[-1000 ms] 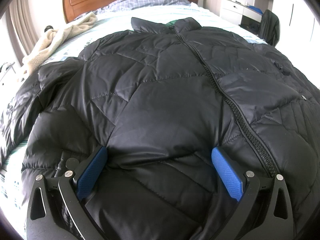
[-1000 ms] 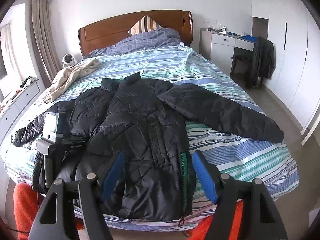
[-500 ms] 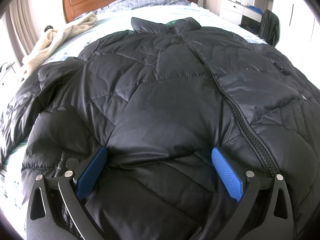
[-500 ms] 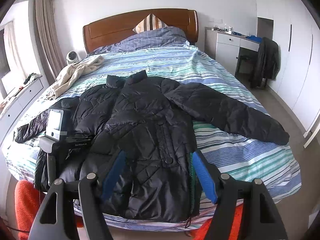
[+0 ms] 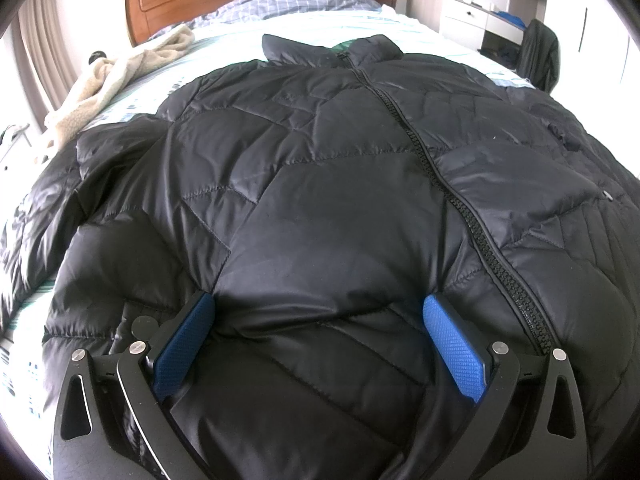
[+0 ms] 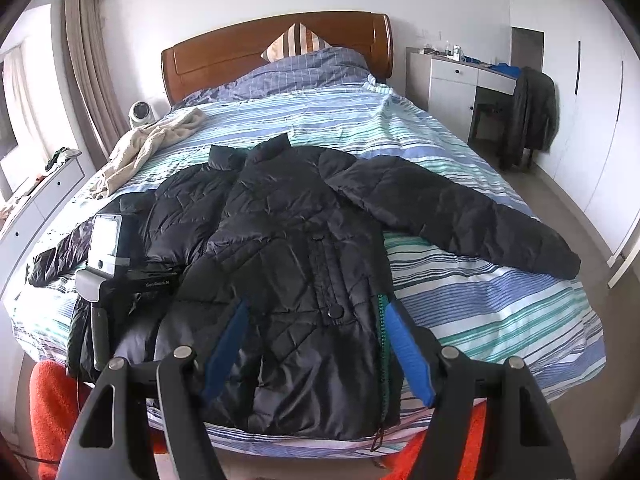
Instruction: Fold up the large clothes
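Left wrist view: the left hand-held gripper [image 5: 320, 340] sits low on a black quilted puffer jacket [image 5: 320, 184], its blue pads [image 5: 454, 350] spread wide with a puffed ridge of the jacket's lower front bulging between them. The pads press into the fabric on either side but are not closed on it. Directly ahead of this gripper the jacket runs up to its collar [image 5: 332, 46]; the zipper [image 5: 436, 168] runs diagonally to the right of the gripper. Further ahead lie a cream fleece throw [image 5: 120, 76] and the wooden headboard [image 5: 192, 0].

Right wrist view: the right hand-held gripper [image 6: 316, 344] hovers above the foot of the striped bed [image 6: 500, 312], jaws wide and holding nothing. Below and ahead of it the jacket [image 6: 288, 248] lies flat, front up, hem nearest the gripper. One sleeve [image 6: 460, 216] stretches out to the right; the other, off to the left, is partly hidden behind the left gripper's body [image 6: 108, 264], so its lie is hard to judge.

Folding appears not yet begun; this looks like the first grasp being set up. The next move probably calls for the left gripper to pinch the side edge near the hem while the right takes the outstretched sleeve and brings it across the body.
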Available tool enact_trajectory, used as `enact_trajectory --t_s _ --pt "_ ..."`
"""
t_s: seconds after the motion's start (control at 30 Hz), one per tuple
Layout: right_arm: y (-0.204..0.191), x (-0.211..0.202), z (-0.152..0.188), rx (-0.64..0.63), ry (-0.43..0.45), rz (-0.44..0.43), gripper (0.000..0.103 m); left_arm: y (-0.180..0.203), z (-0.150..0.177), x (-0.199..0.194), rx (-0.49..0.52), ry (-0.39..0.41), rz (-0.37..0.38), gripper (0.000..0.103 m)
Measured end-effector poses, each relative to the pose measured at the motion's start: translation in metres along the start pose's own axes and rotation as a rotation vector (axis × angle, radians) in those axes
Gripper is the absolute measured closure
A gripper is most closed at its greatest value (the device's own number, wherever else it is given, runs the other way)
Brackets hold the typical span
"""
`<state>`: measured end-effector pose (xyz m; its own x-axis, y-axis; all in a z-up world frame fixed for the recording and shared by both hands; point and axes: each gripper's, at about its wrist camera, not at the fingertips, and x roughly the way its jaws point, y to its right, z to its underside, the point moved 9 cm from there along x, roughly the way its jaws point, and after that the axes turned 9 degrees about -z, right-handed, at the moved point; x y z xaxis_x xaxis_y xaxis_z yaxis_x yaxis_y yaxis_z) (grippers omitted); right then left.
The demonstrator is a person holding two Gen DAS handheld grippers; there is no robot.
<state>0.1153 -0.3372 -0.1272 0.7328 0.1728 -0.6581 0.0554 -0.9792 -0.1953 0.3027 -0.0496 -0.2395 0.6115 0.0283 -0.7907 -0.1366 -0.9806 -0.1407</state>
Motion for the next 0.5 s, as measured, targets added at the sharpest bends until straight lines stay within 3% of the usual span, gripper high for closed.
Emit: enact_trajectory --t_s 0.23,0.4,0.5 --pt "0.018 -0.014 -0.007 0.023 0.079 0.006 0.031 0.000 0.000 0.000 0.000 0.000 0.000 0.000" --pt "0.042 -0.009 -0.006 0.030 0.063 0.057 0.030 0.000 0.000 0.000 0.000 0.000 0.000 0.000" --pt "0.048 -0.019 -0.019 0.000 0.130 0.071 0.030 0.000 0.000 0.000 0.000 0.000 0.000 0.000"
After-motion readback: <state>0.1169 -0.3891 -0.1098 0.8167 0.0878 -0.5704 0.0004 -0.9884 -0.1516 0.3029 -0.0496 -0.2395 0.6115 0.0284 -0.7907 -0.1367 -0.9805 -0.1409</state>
